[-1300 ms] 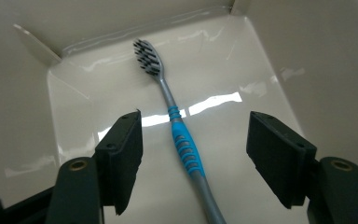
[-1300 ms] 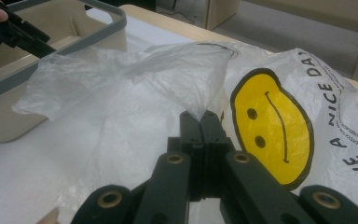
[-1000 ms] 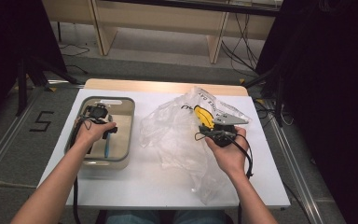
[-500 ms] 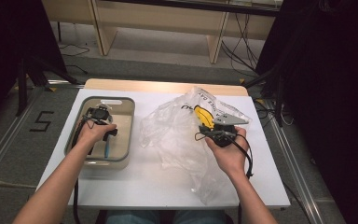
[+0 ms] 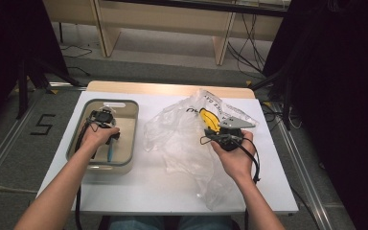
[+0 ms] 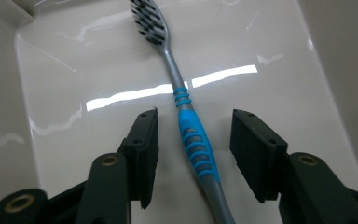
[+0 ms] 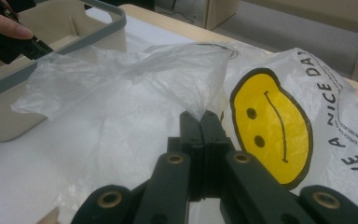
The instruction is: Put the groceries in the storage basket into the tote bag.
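A toothbrush (image 6: 193, 140) with a grey and blue handle lies on the floor of a beige bin (image 5: 124, 103). My left gripper (image 6: 195, 116) reaches down into the bin, and its jaws straddle the blue grip. They have just been closing, and gaps still show on both sides of the handle. In the high view the left gripper (image 5: 109, 140) sits above the toothbrush (image 5: 109, 152). My right gripper (image 7: 200, 116) is shut on a pinched fold of a clear plastic bag (image 7: 121, 93) with a yellow smiley face (image 7: 270, 121).
The bag (image 5: 182, 139) sprawls over the middle of the white table (image 5: 139, 187), and the right gripper (image 5: 206, 139) is at its right side. The bin's grey rim (image 7: 98, 18) stands left of the bag. A wooden strip edges the table's far side.
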A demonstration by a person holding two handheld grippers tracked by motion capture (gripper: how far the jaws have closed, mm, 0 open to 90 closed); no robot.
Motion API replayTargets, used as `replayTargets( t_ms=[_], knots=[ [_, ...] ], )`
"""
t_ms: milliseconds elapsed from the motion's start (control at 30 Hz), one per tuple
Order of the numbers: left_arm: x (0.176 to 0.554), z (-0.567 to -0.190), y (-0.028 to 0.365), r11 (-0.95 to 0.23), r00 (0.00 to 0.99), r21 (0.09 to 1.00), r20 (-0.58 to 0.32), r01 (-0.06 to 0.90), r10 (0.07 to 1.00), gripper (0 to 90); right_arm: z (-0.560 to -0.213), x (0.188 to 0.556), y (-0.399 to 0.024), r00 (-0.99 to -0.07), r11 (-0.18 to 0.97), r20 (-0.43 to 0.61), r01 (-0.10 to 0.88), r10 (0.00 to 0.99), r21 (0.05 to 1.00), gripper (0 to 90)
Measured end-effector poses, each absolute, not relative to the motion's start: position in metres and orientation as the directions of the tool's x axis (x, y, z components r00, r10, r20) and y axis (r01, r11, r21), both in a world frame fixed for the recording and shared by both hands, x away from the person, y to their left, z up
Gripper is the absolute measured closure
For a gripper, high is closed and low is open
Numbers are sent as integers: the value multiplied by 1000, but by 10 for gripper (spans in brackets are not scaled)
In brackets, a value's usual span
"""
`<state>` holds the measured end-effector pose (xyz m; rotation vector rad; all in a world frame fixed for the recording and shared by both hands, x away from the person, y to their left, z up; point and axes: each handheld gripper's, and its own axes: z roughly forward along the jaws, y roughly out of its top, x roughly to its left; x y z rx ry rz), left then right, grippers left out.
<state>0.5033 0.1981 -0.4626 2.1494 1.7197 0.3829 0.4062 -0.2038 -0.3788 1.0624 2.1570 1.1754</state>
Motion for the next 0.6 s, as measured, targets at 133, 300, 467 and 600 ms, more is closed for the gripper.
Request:
replayTargets(
  t_ms=[133,300,467,600],
  knots=[
    [504,-462,197,-196,223,439,-10,877,975,557,-379,406,-203,-596,337,-32,408,802,848,900],
    [504,-462,196,-200,228,435,-12,878,974,593,-379,406,-204,-596,337,-32,408,803,848,900],
    [505,-462,195,-210,237,436,-9,875,971,643,-379,406,-203,-597,338,-33,408,802,848,900],
    [505,-461,194,-219,245,427,-4,877,970,680,-379,406,-203,-596,338,-32,408,802,848,900]
  ],
)
